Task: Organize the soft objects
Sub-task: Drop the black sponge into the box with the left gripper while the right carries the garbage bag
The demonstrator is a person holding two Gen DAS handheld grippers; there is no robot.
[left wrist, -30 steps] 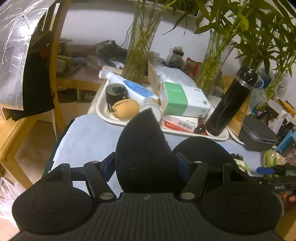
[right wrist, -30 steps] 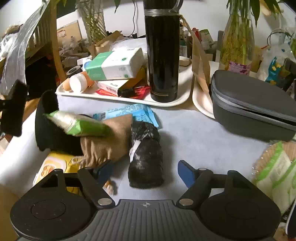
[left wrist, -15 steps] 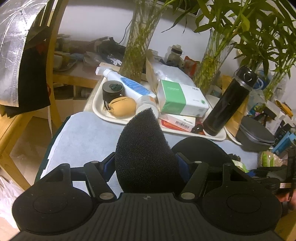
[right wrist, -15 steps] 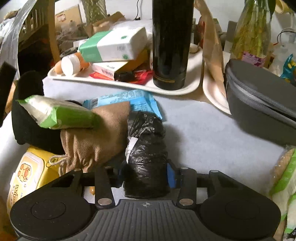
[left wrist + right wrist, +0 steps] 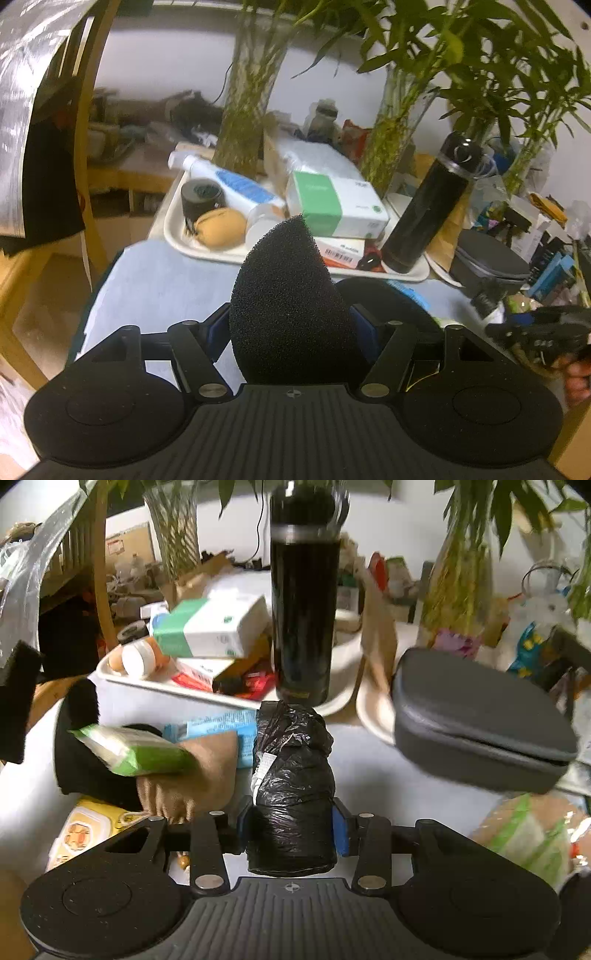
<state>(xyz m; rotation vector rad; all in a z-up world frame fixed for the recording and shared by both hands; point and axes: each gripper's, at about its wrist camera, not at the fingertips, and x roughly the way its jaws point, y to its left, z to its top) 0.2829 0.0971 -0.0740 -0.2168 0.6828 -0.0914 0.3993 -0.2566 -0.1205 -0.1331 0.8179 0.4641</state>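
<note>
Right wrist: crinkled glossy black bag roll (image 5: 293, 790), white label.

Left wrist view looking forward and down over its own fingers from above the table's near edge, right wrist view lower and closer, facing ahead, both sharing the black flask (image 5: 430, 206) (image 5: 303, 602) and white tray (image 5: 173, 236) (image 5: 110, 674) ahead.

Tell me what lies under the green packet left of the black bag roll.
The green packet rests on a tan cloth pouch and a black foam piece; whatever is beneath those is hidden.
</note>
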